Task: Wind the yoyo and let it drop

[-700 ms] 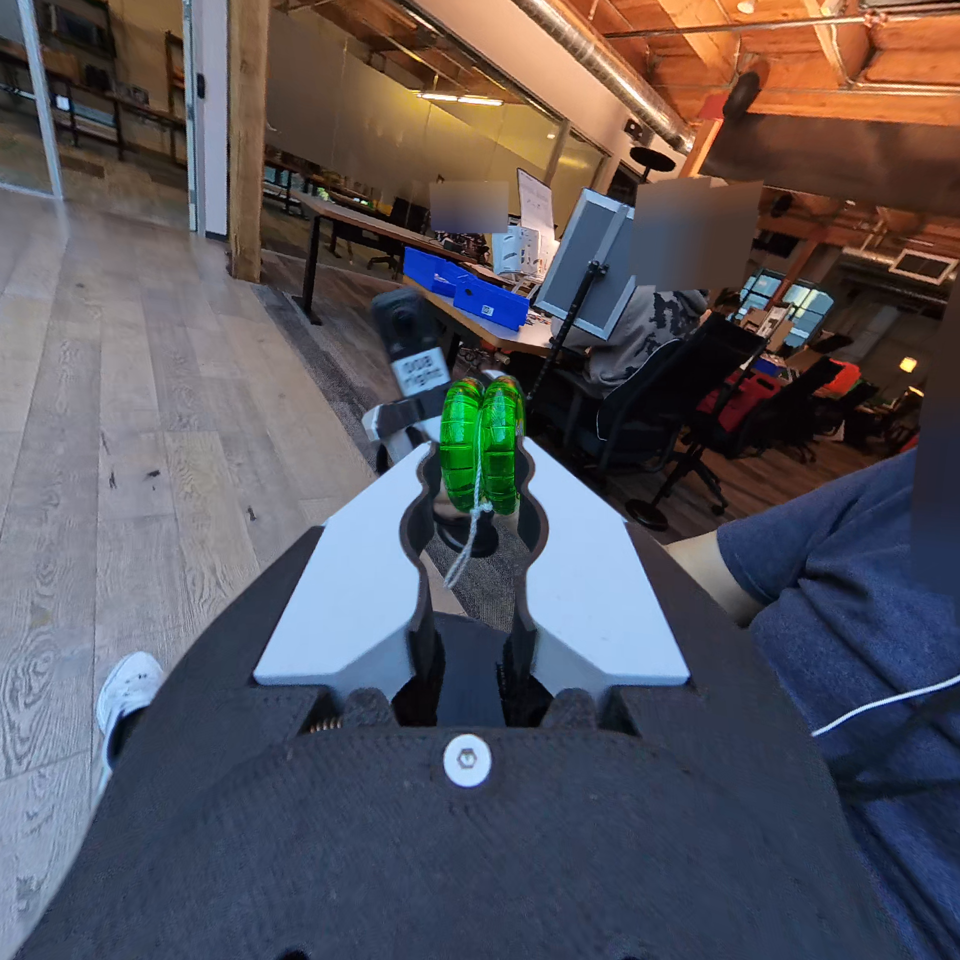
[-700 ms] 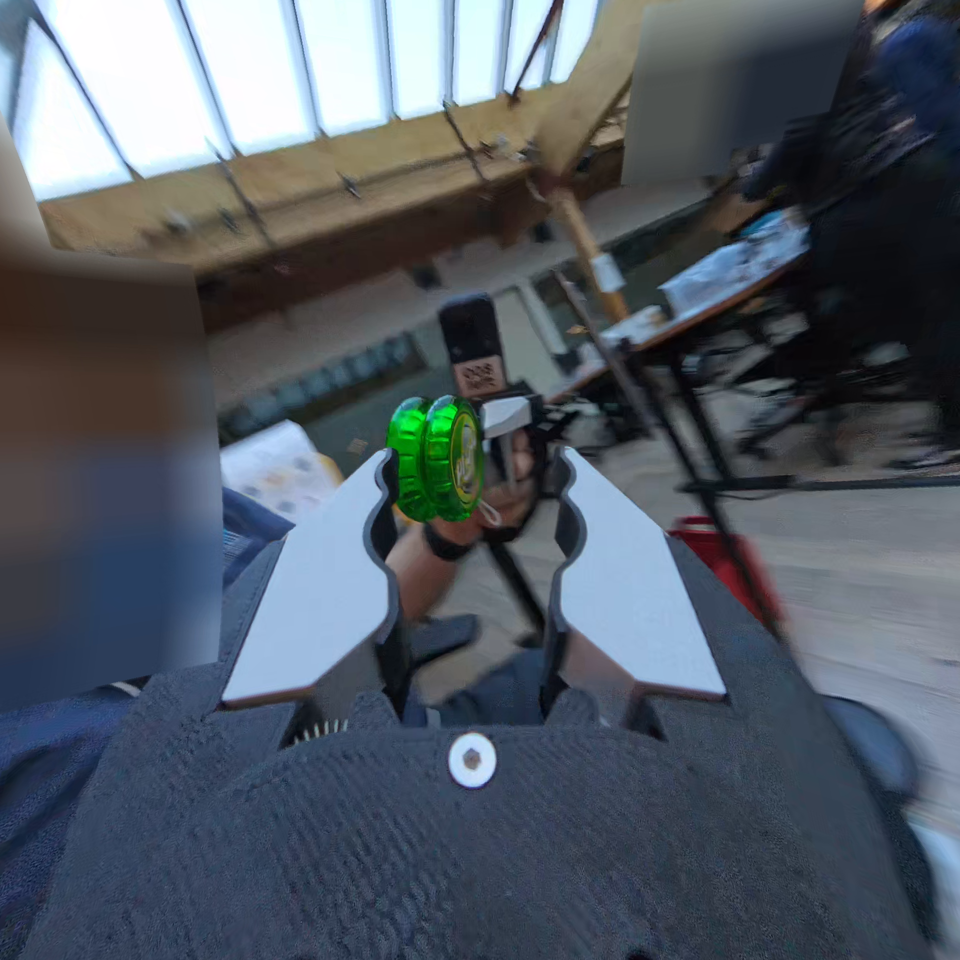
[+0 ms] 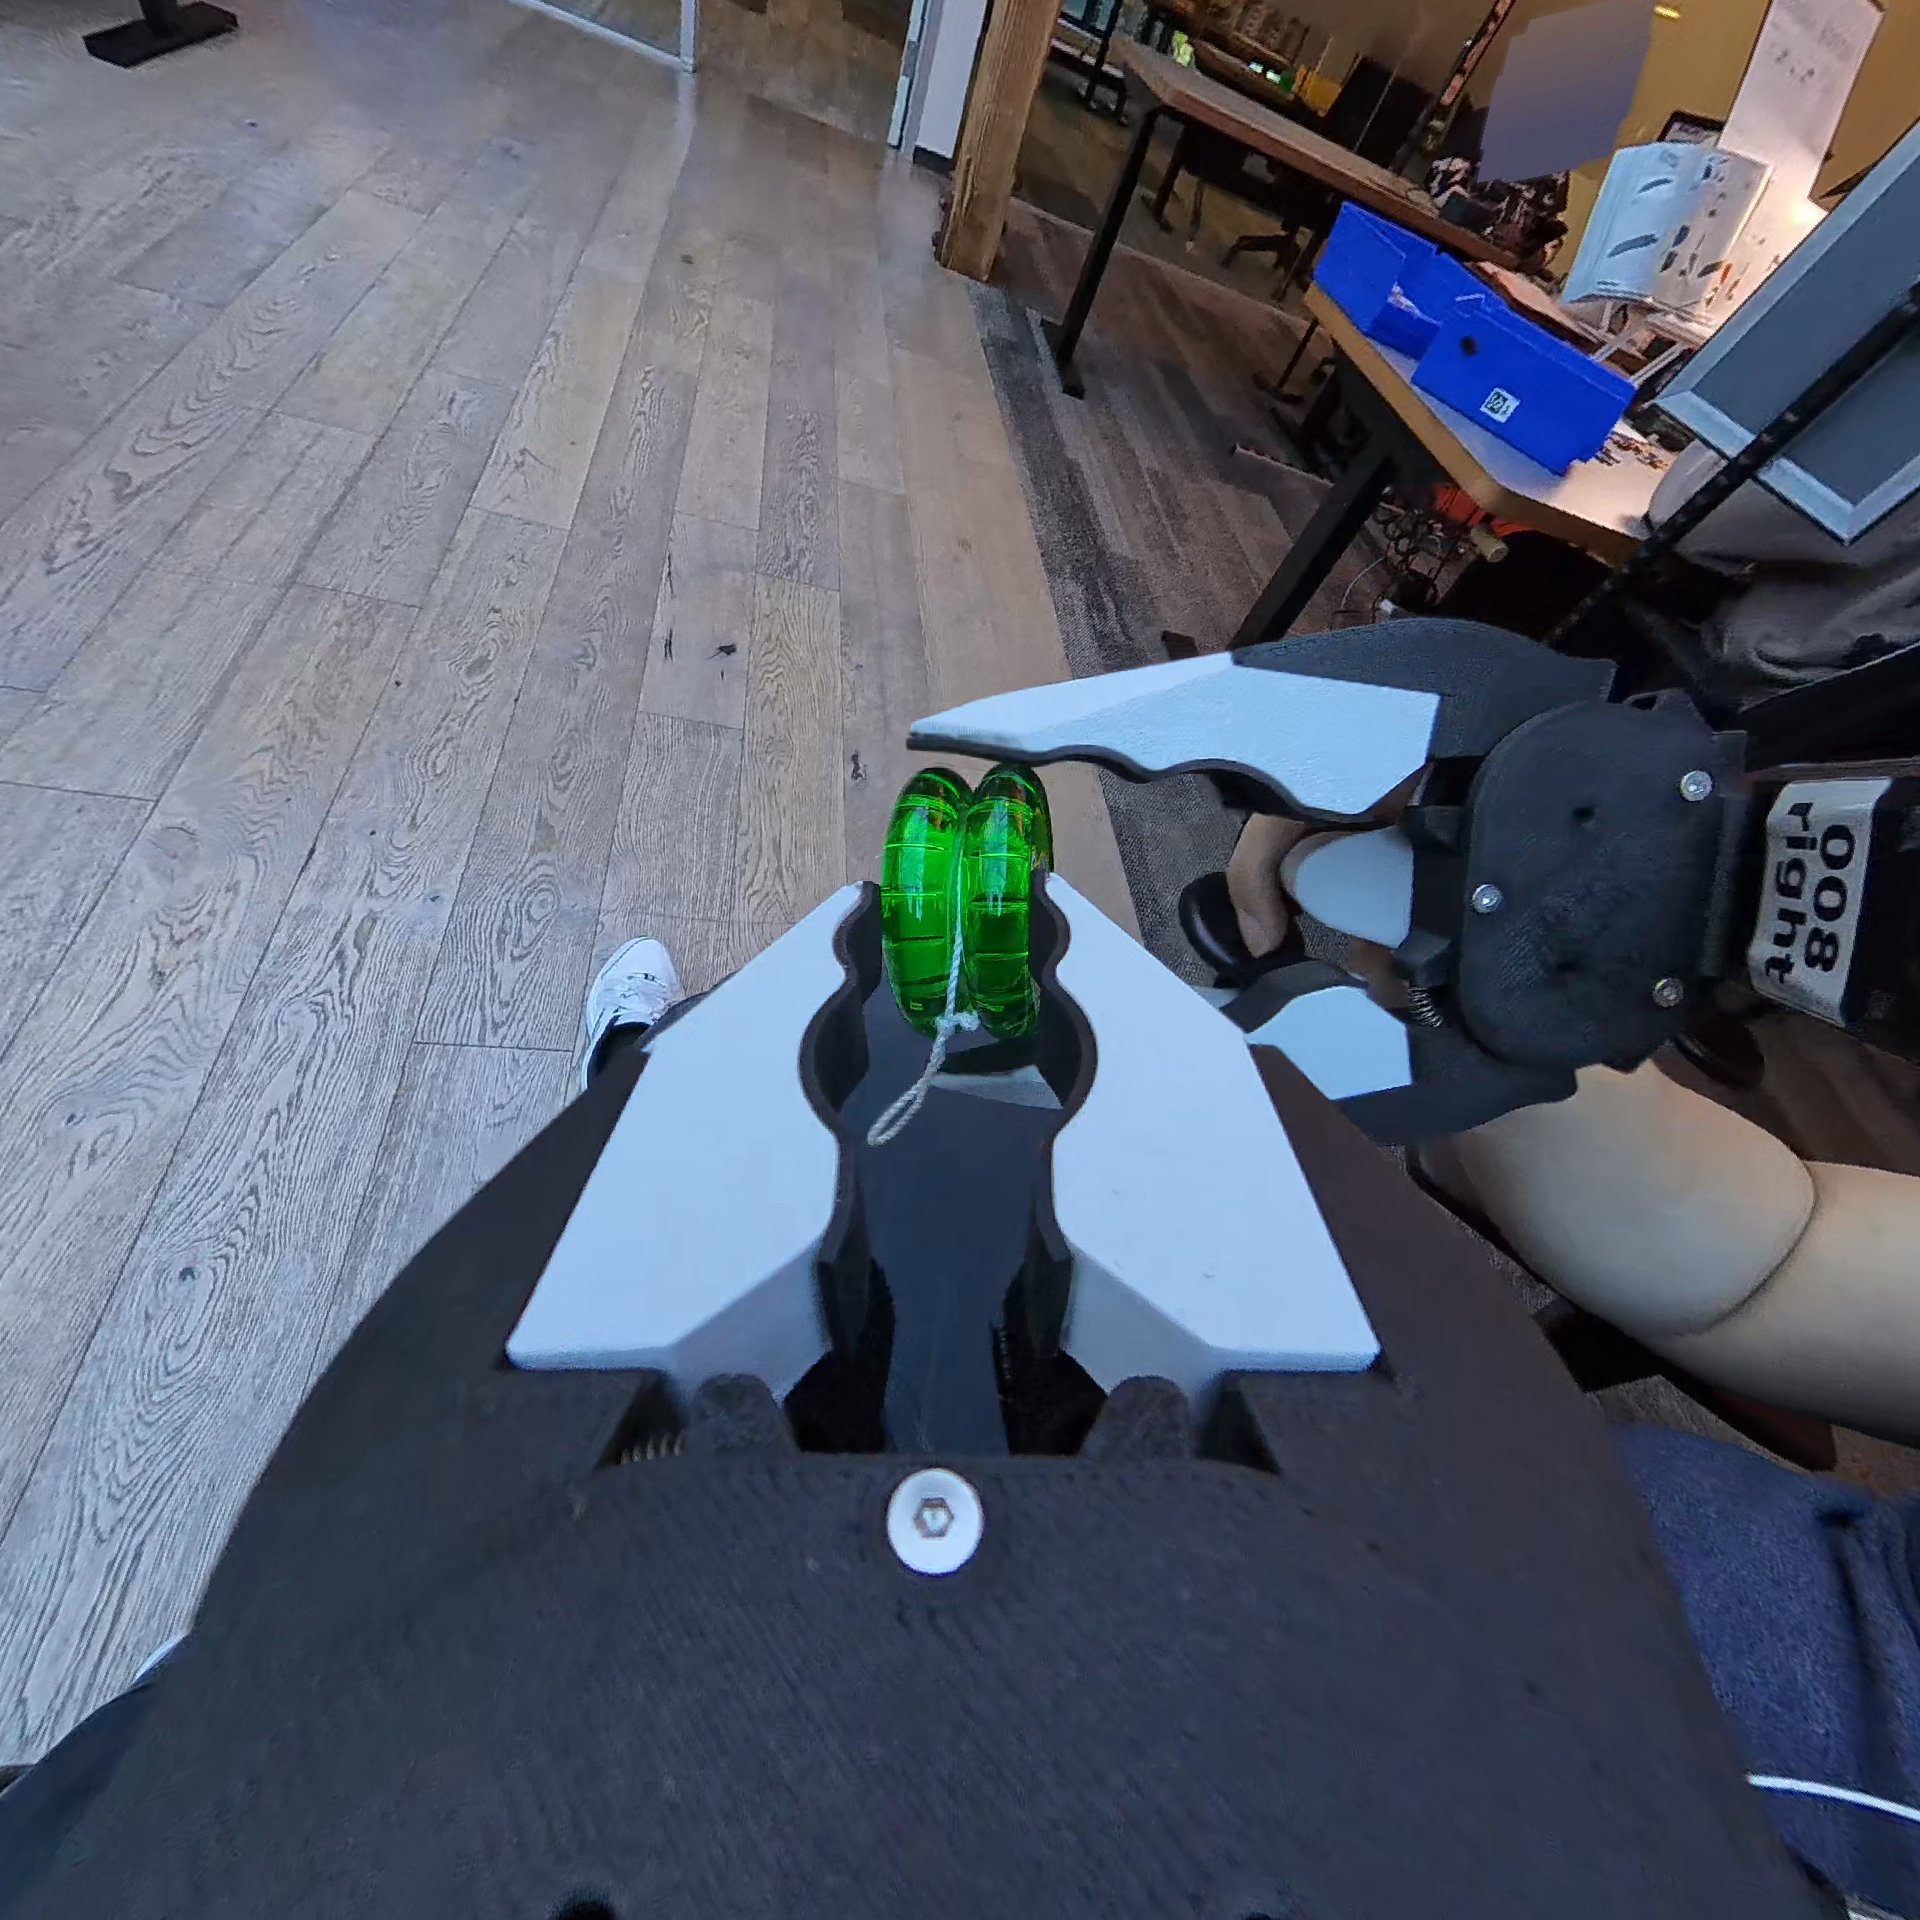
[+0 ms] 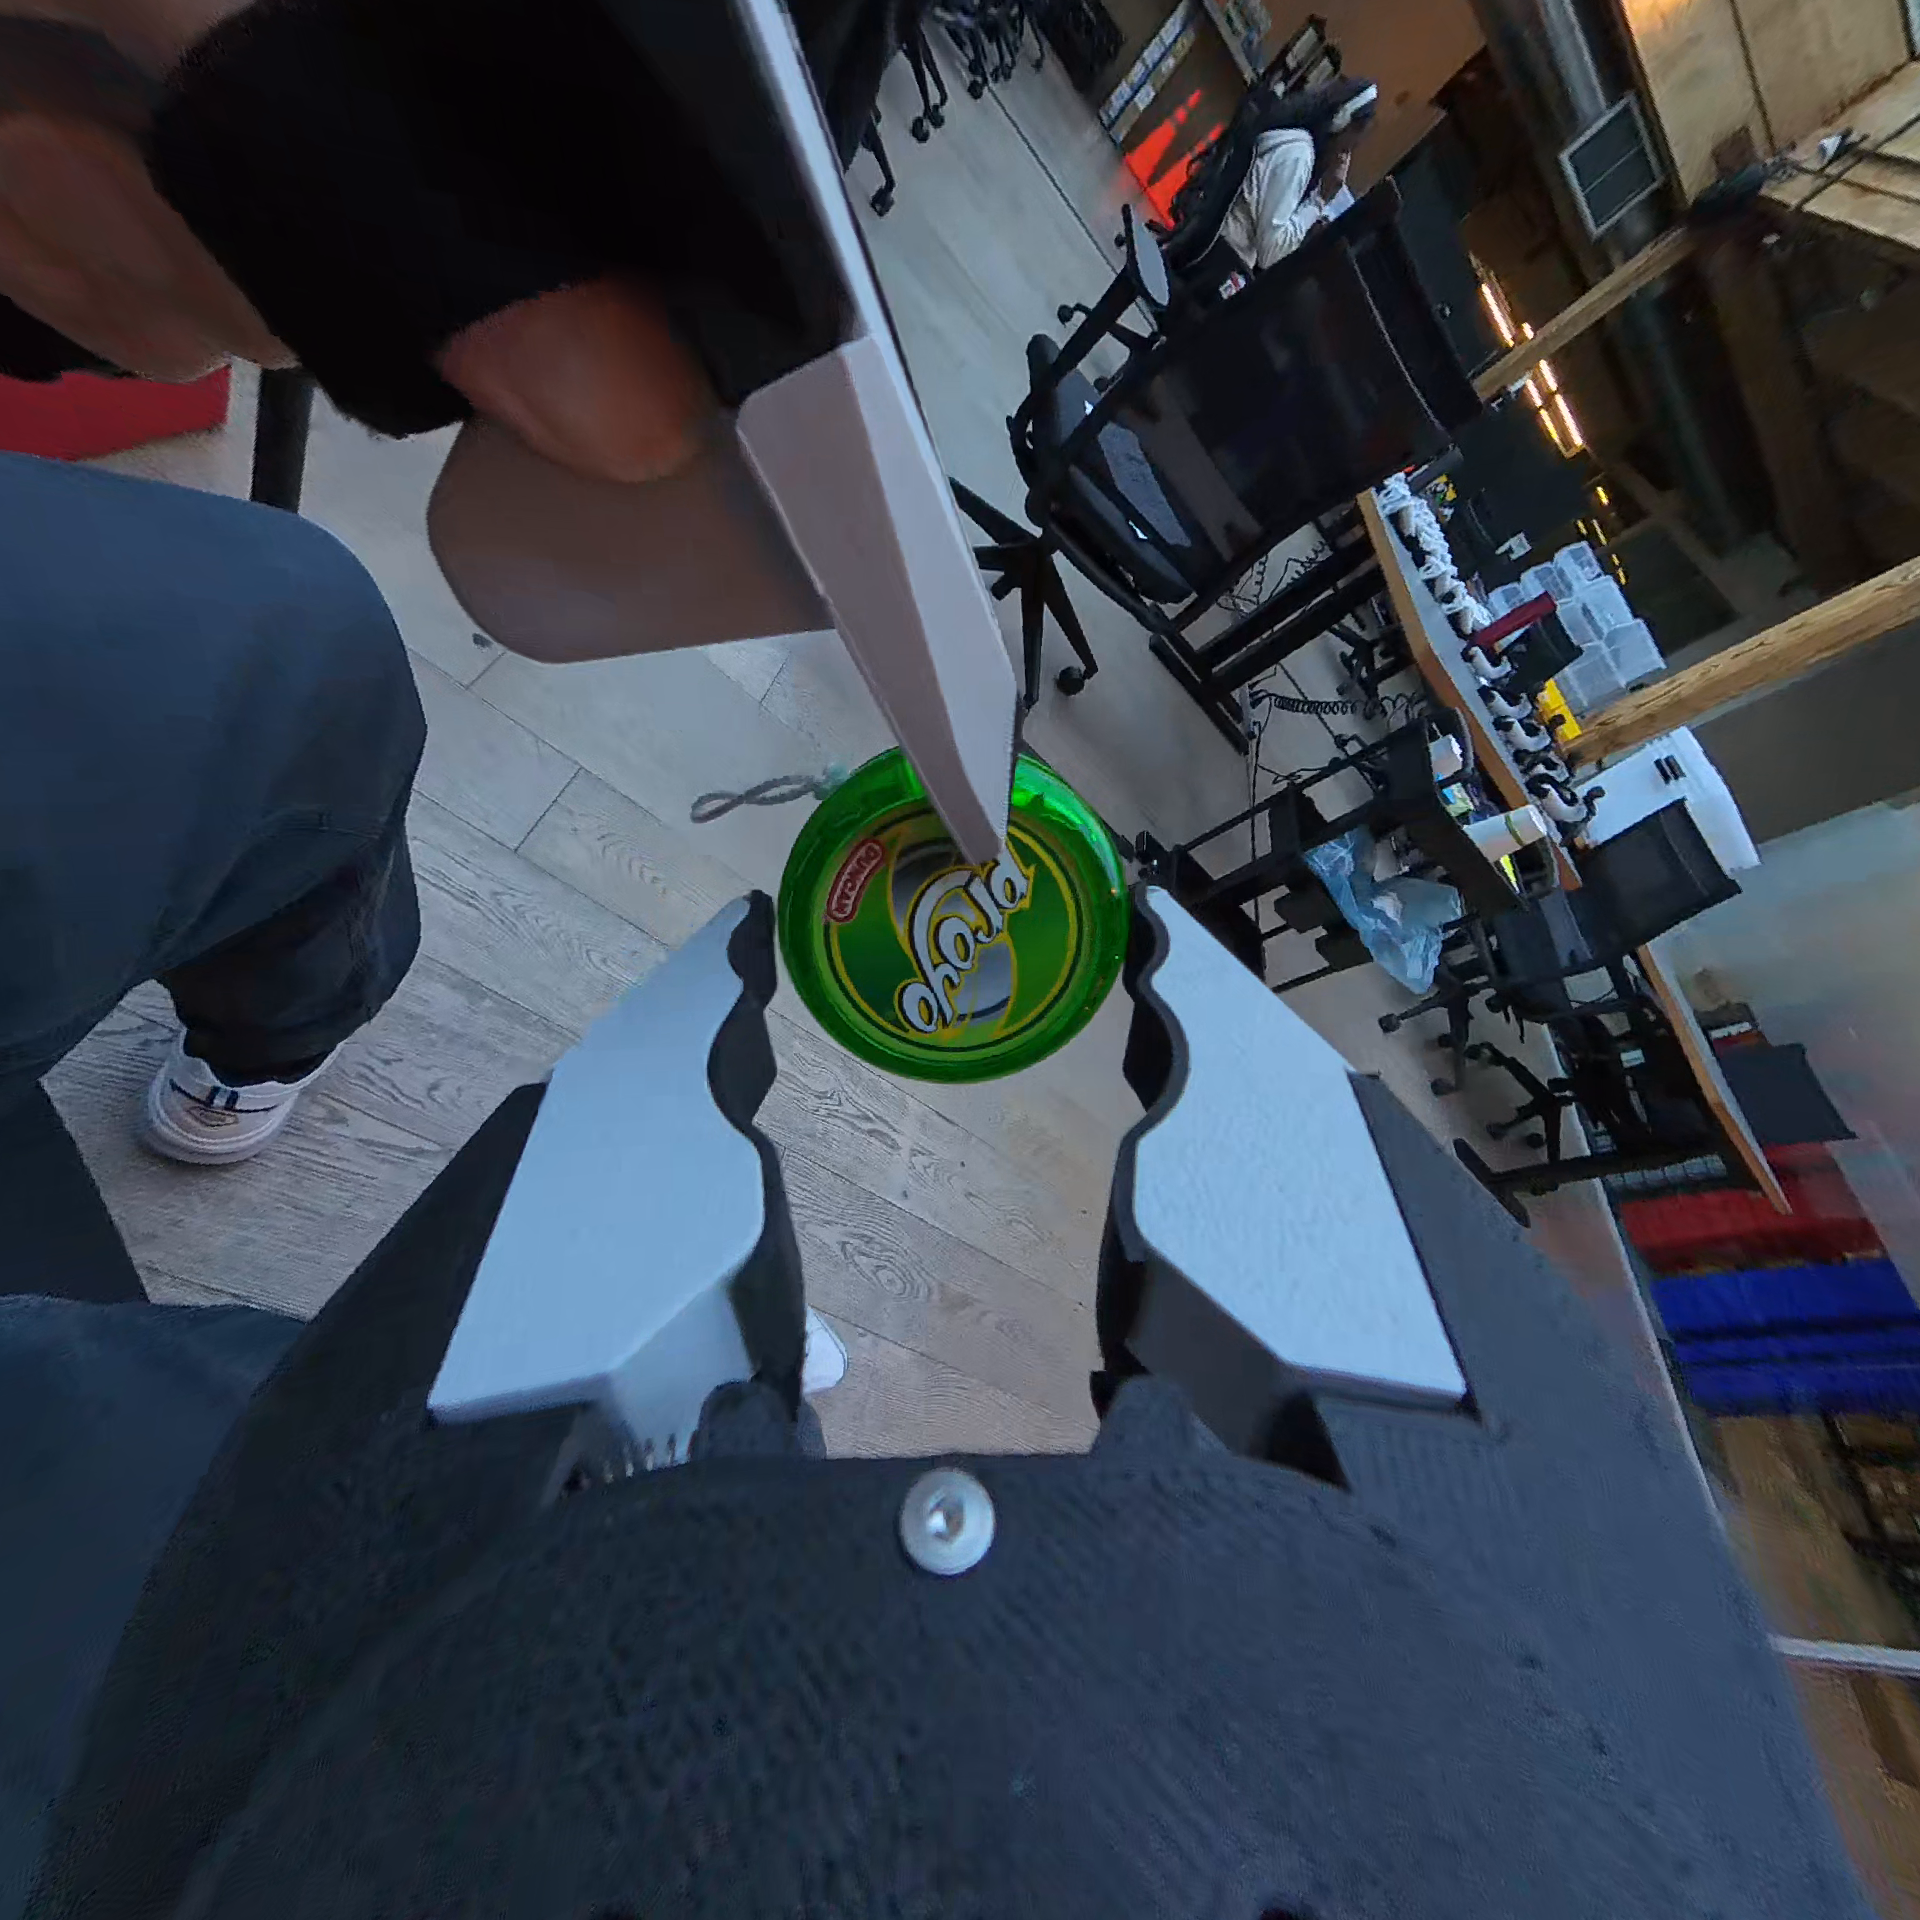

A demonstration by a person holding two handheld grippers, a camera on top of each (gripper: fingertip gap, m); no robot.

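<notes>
the translucent green plastic yoyo (image 3: 961,914) has its lower rim sunk between the left gripper (image 3: 954,904) fingers. in the right wrist view one light grey finger (image 4: 914,623) crosses its printed face, and the white string loop (image 4: 753,798) is blurred.

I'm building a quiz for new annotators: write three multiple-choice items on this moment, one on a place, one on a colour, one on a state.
1. Where is the translucent plastic yoyo?
A. On the floor
B. Between the left gripper's fingertips
C. On a desk

2. What colour are the bins on the desk?
A. Blue
B. Yellow
C. White

3. The right gripper is:
A. Shut on the yoyo
B. Open
C. Holding the string

Key: 1 B, fingertips press its two faces. 2 A, blue shows plainly. 3 B, its fingers stand apart around the yoyo.
</notes>
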